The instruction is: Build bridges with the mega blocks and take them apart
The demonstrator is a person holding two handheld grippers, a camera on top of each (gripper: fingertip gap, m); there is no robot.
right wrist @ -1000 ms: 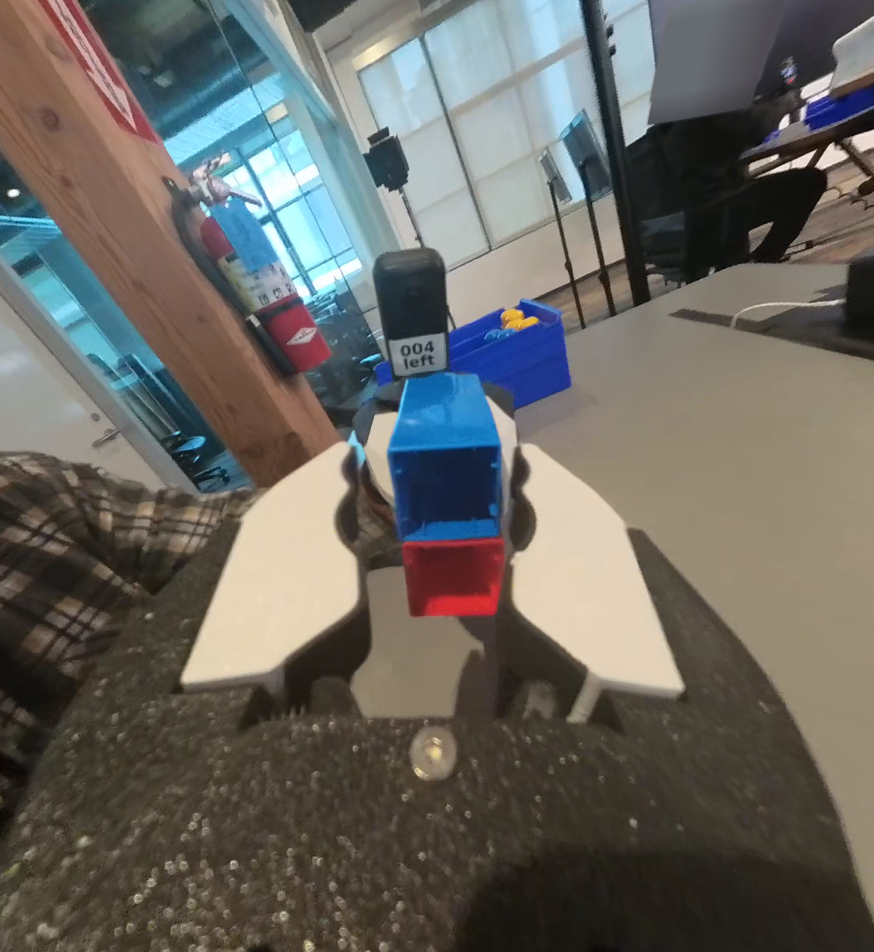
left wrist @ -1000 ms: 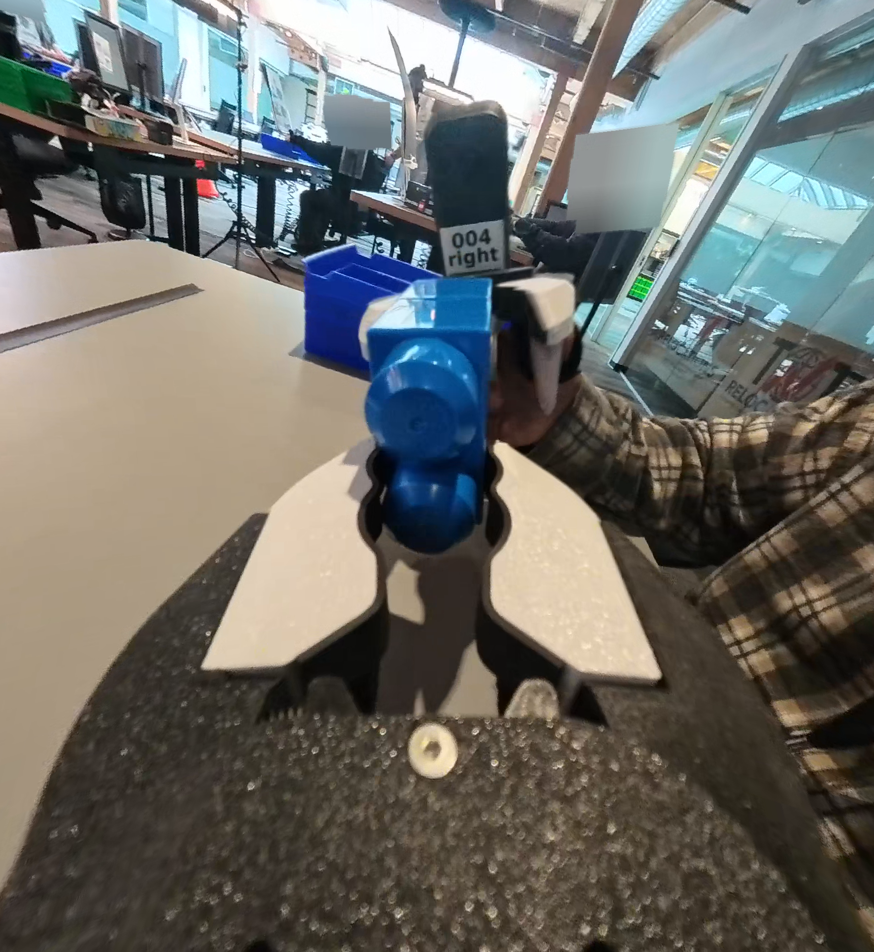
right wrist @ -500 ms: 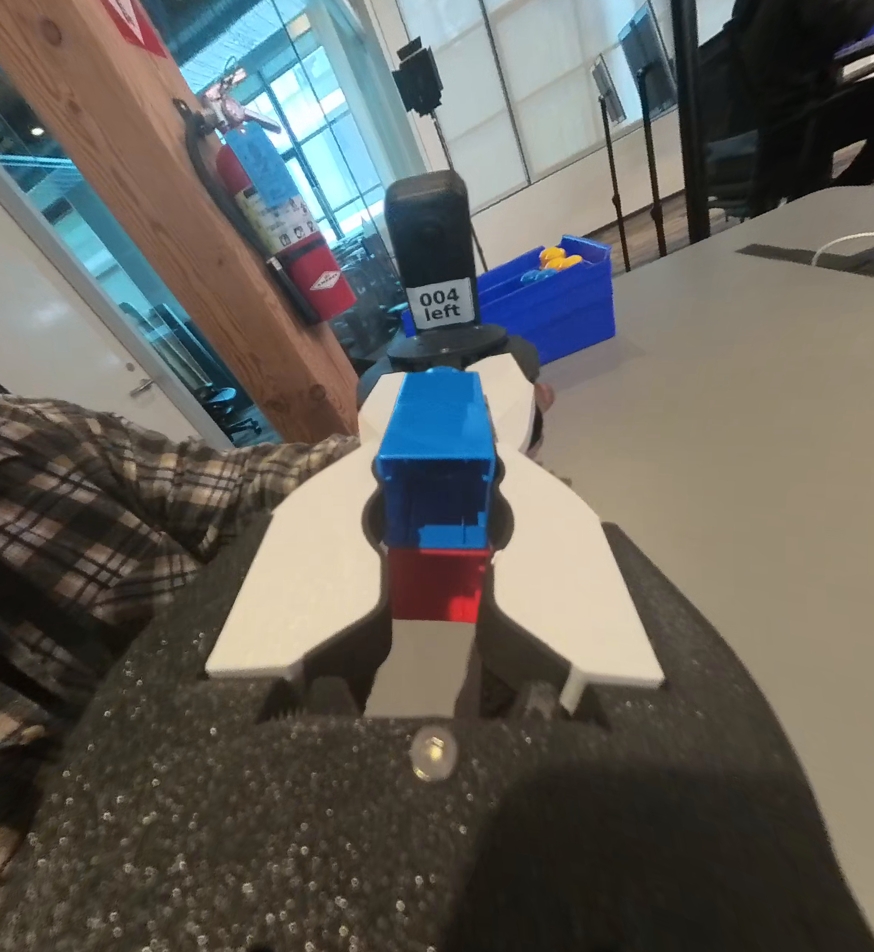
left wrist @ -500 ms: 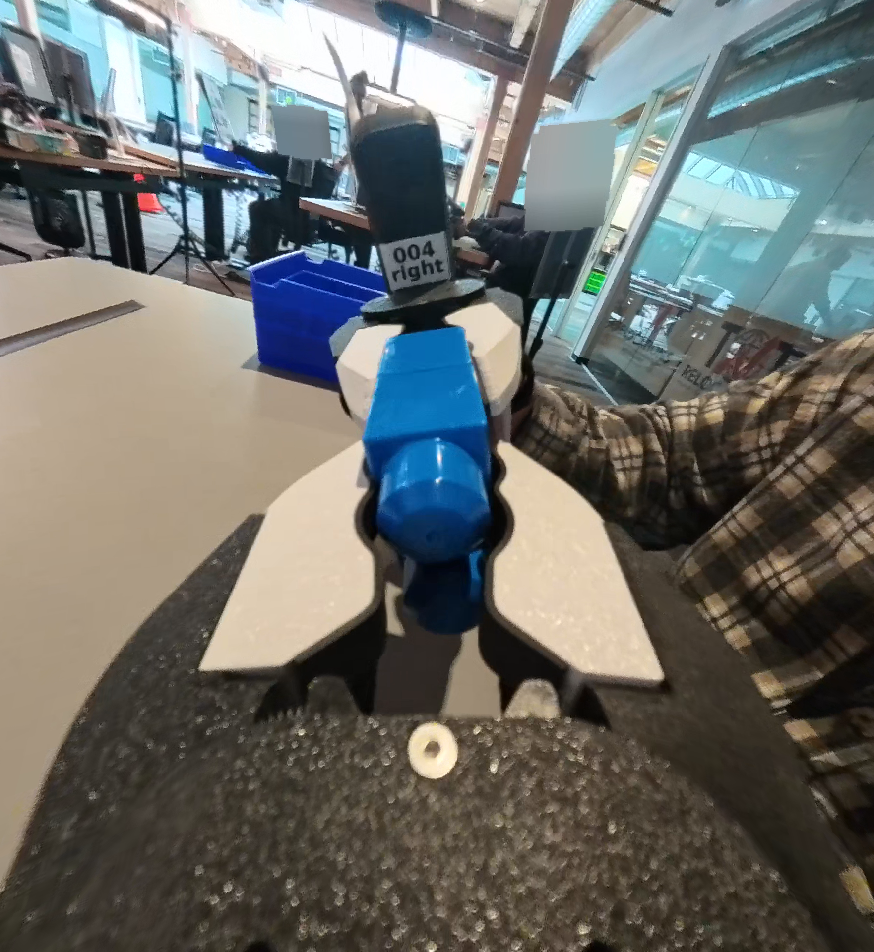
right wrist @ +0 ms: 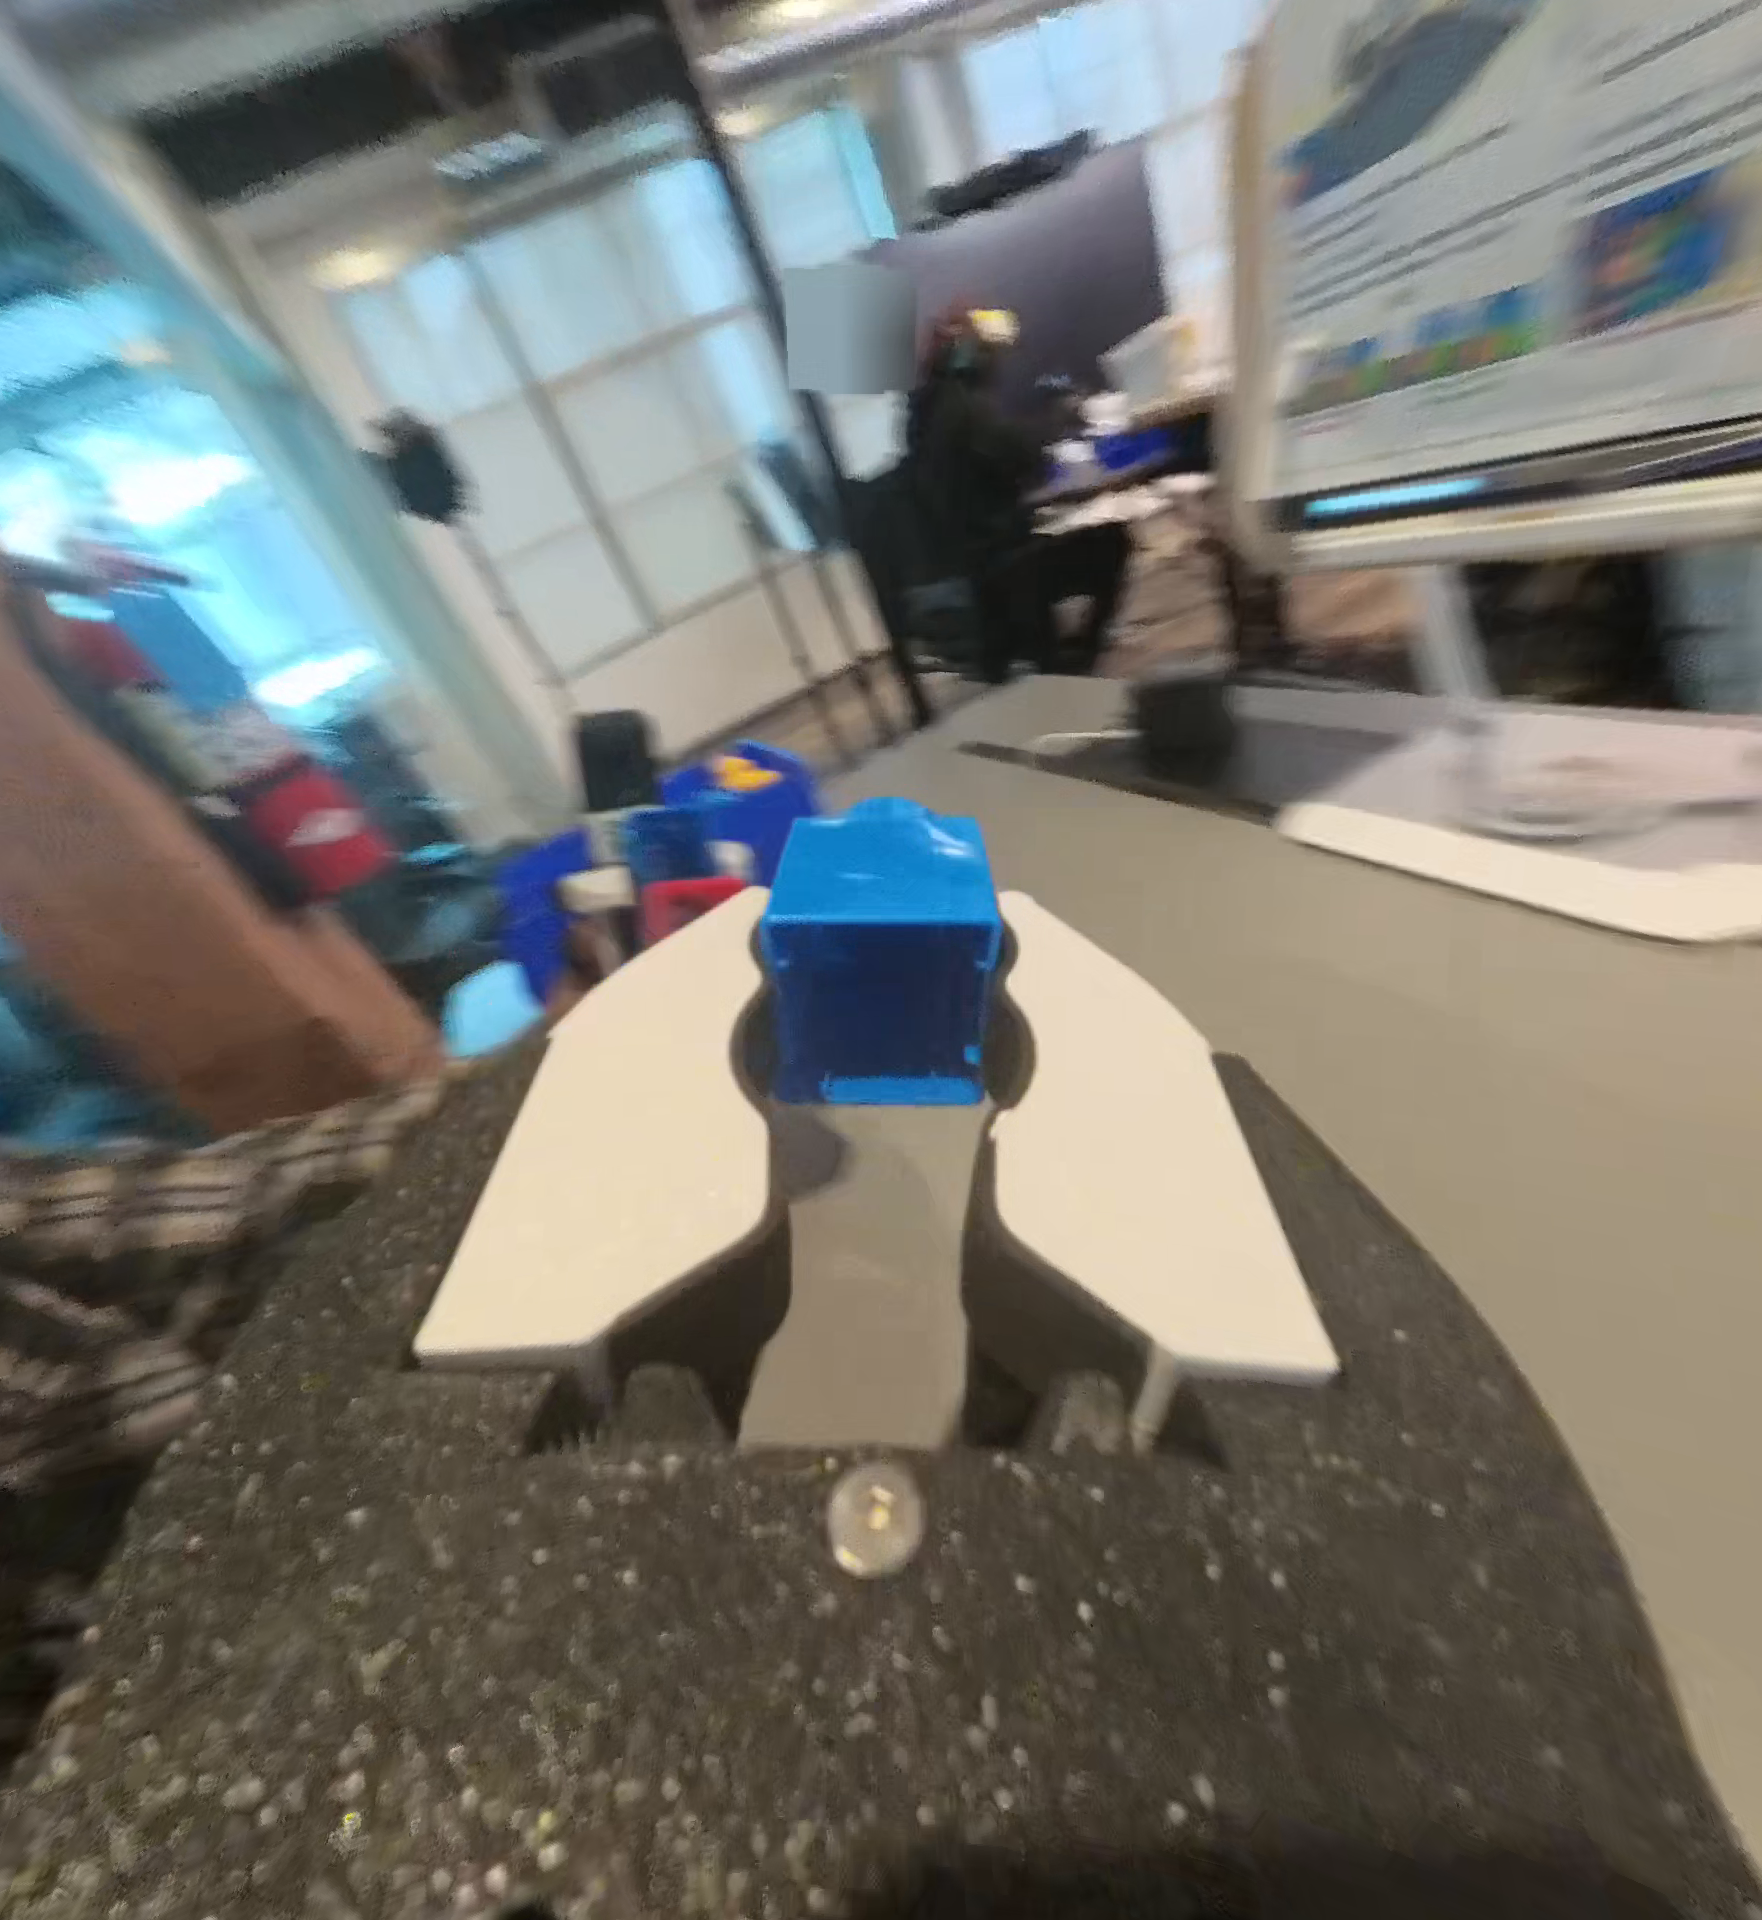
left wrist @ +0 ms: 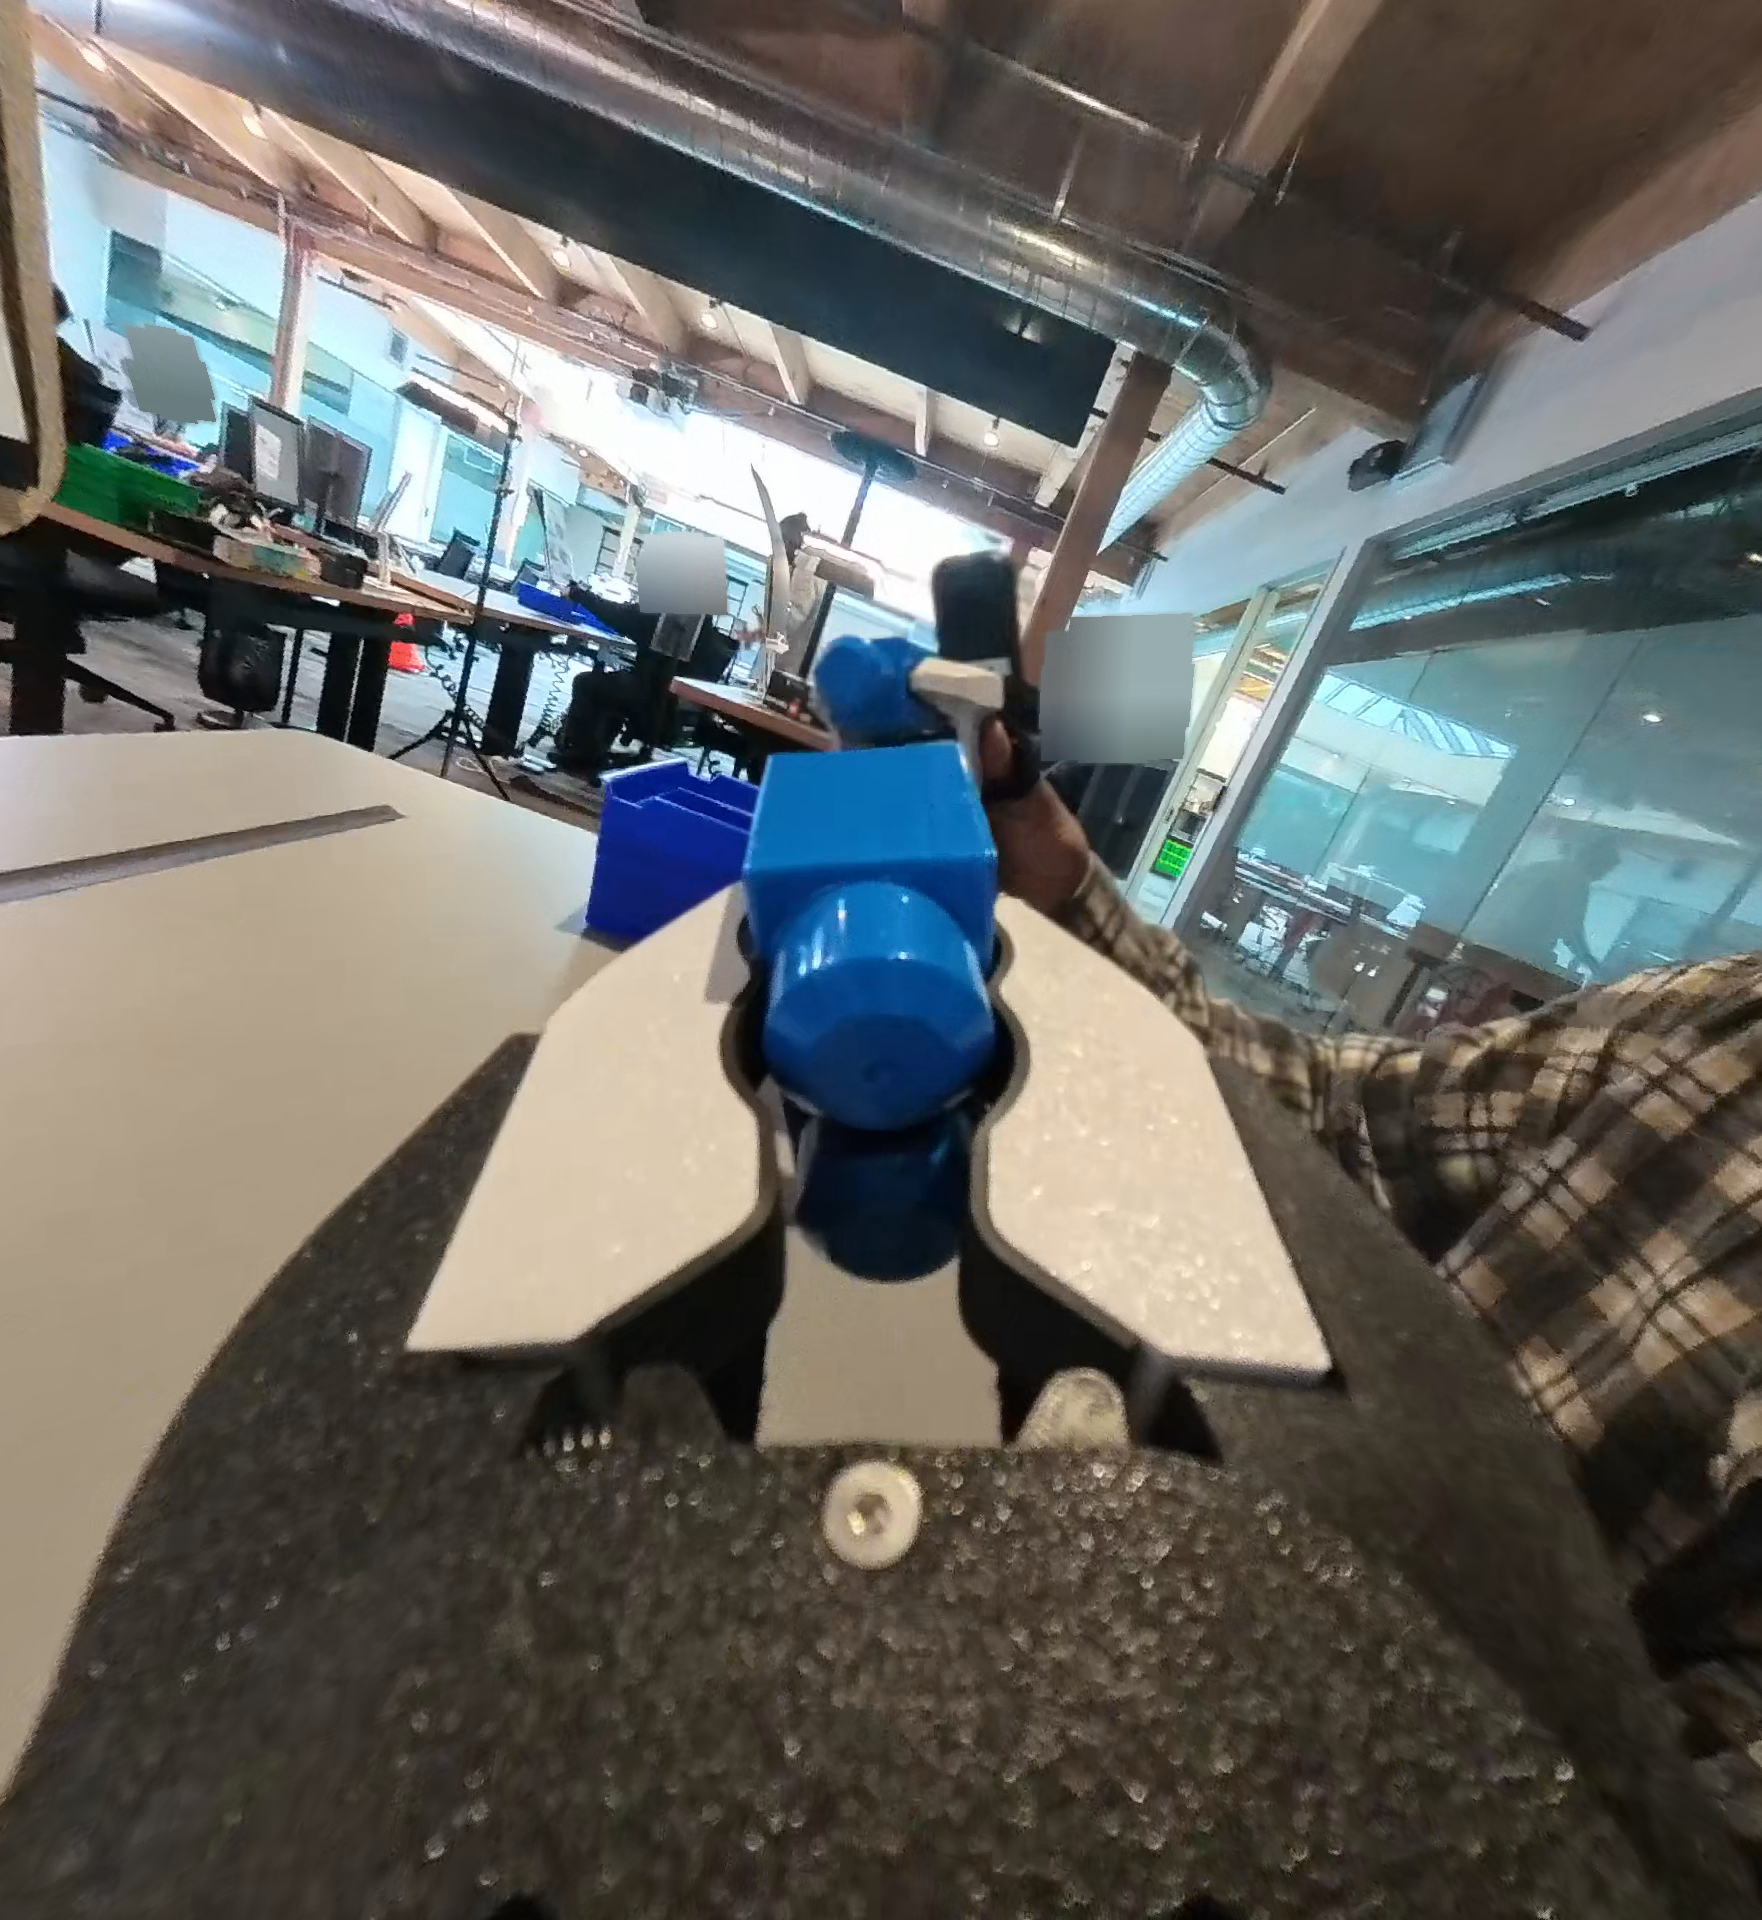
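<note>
My left gripper (left wrist: 872, 920) is shut on a blue mega block (left wrist: 872, 883) whose round studs face the camera. Beyond it and higher, my right gripper (left wrist: 950, 686) holds another blue block (left wrist: 861, 681), apart from mine. In the blurred right wrist view my right gripper (right wrist: 882, 914) is shut on that blue block (right wrist: 877, 977), hollow underside toward the camera. The left gripper (right wrist: 617, 883) shows farther off to the left with a blue (right wrist: 661, 842) and a red block (right wrist: 692, 902) in it.
A grey table (left wrist: 181, 1039) lies below both grippers. A blue bin (left wrist: 664, 852) stands at its far edge and holds yellow pieces in the right wrist view (right wrist: 742, 779). A plaid sleeve (left wrist: 1479, 1195) reaches in from the right. A white pad (right wrist: 1542, 883) lies at the far right.
The joined blocks have come apart. My right gripper has swung up and away with one blue block. The red block and the other blue block stay with my left gripper.
</note>
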